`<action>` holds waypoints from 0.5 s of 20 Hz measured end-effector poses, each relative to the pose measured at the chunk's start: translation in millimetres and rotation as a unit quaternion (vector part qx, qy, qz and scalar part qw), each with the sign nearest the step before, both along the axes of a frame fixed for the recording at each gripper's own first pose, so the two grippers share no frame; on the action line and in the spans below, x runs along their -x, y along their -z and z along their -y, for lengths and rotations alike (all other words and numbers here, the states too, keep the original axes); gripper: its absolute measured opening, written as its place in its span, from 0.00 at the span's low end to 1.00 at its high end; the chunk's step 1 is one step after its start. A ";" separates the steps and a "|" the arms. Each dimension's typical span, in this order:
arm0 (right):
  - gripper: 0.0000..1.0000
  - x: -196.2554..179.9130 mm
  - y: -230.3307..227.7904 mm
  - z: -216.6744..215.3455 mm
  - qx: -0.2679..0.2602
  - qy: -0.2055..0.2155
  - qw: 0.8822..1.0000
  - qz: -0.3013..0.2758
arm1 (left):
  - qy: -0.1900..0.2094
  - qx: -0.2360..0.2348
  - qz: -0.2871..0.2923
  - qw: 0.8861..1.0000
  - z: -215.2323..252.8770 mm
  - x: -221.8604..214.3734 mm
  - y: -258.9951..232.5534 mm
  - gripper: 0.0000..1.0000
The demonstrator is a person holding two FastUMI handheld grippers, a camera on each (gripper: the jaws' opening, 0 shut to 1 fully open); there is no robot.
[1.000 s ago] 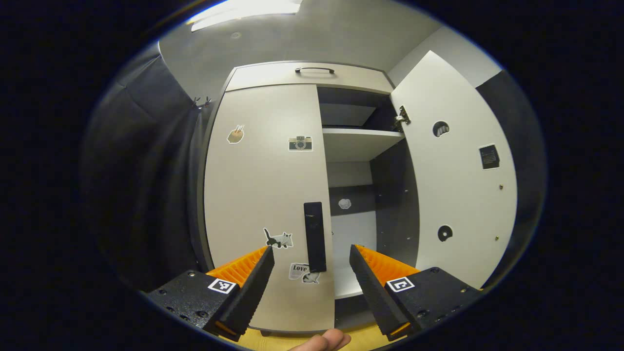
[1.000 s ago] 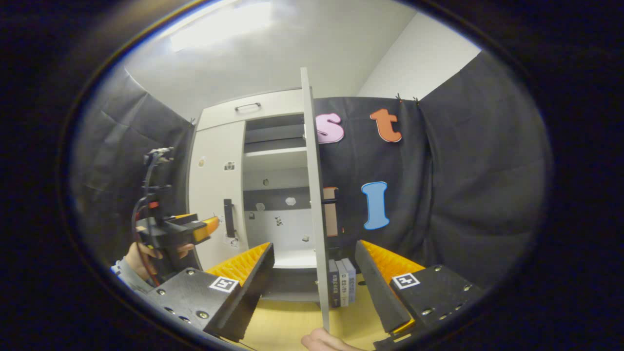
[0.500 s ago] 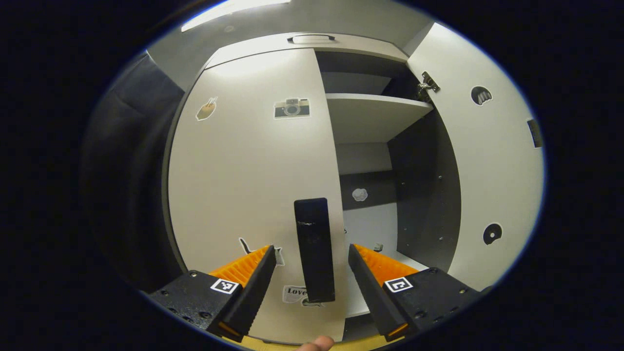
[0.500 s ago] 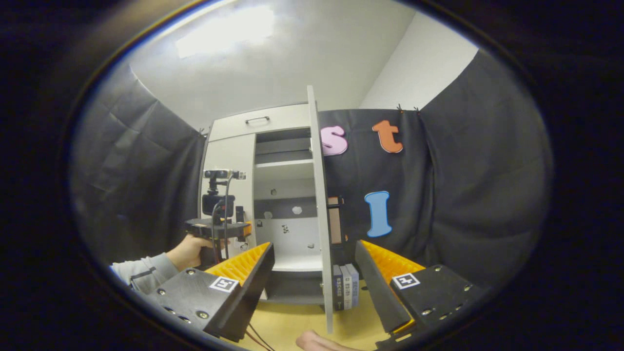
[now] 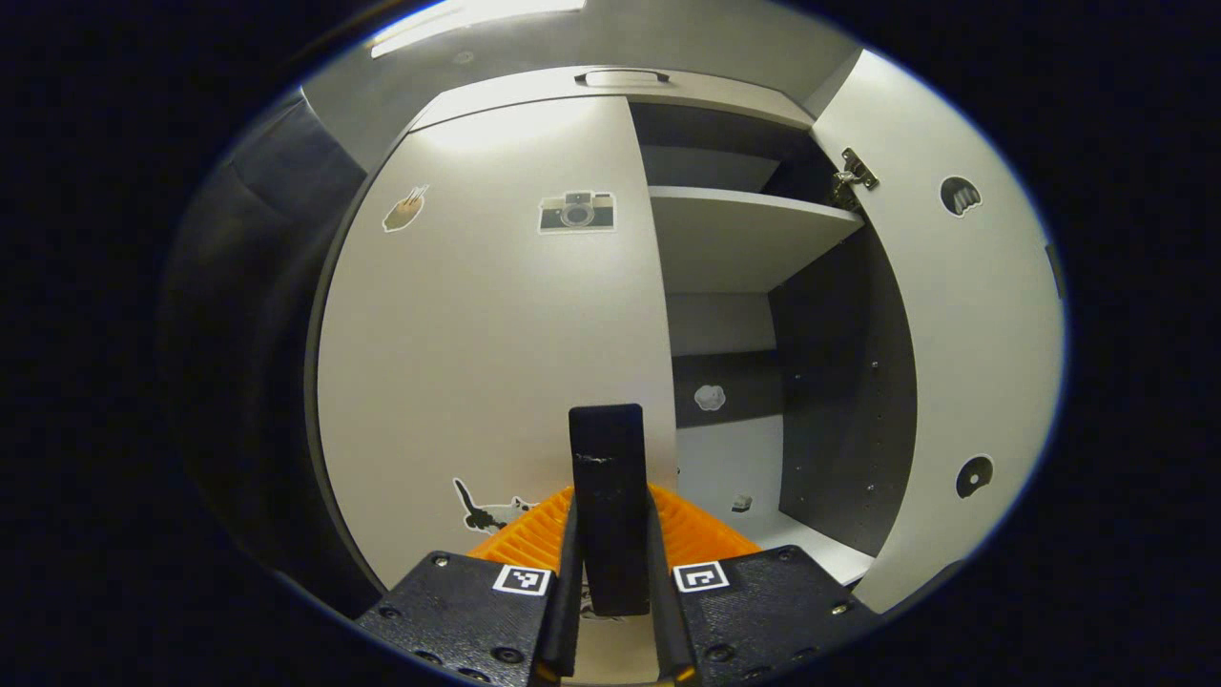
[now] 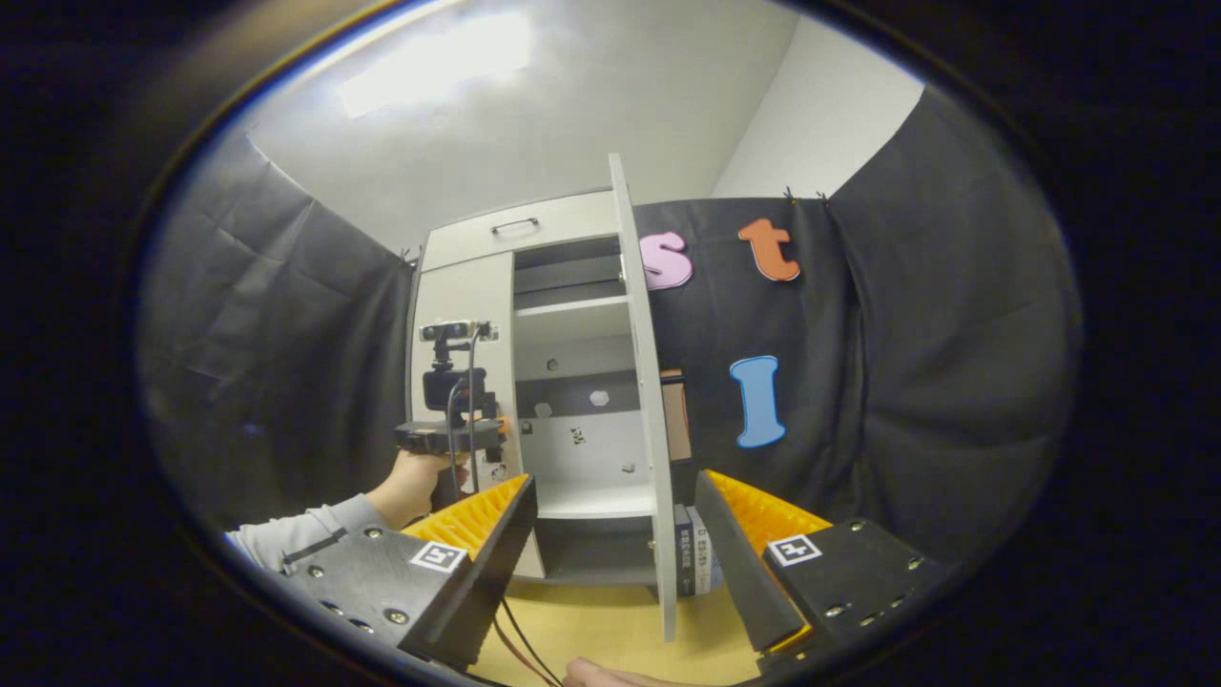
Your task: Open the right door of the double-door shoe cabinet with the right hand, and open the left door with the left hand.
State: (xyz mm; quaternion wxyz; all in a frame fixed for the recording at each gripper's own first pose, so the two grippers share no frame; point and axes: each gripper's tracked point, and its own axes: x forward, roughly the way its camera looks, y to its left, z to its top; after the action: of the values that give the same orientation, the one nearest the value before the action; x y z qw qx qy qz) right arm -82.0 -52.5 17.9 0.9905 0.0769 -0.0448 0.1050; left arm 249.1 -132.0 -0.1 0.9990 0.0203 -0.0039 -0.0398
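While the left tool [image 5: 610, 611] is clamped with both fingers on the upright black handle [image 5: 608, 477] of the closed left door [image 5: 477, 334], the right tool [image 6: 615, 563] hangs with fingers spread, holding nothing, well apart from the cabinet [image 6: 563, 401]. Its right door [image 6: 649, 401] stands swung wide, edge-on between those fingers, baring a shelf [image 5: 744, 229].

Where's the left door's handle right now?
In the left gripper view, the black handle stands upright at bottom centre, on the closed left door's right edge, clamped between the left gripper's fingers.
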 end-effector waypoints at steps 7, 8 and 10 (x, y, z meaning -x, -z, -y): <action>0.99 -4.8 16.2 -9.1 -0.034 0.021 0.999 -0.015 | -0.001 0.006 -0.037 0.999 -1.8 5.1 7.5 0.25; 0.98 -4.6 19.3 -12.8 -0.040 0.020 0.999 -0.021 | 0.000 0.006 -0.042 0.999 -1.8 8.0 8.7 0.25; 0.94 -3.0 23.5 -18.3 -0.055 0.015 0.998 -0.031 | 0.001 0.010 -0.046 0.999 -3.5 17.2 8.0 0.24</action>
State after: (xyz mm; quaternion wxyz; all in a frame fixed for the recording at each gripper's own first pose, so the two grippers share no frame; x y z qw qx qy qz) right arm -79.0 -34.1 -5.6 0.9872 0.1333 -0.0212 0.0851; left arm 231.9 -128.5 -8.2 0.9982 0.0086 0.0414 -0.0417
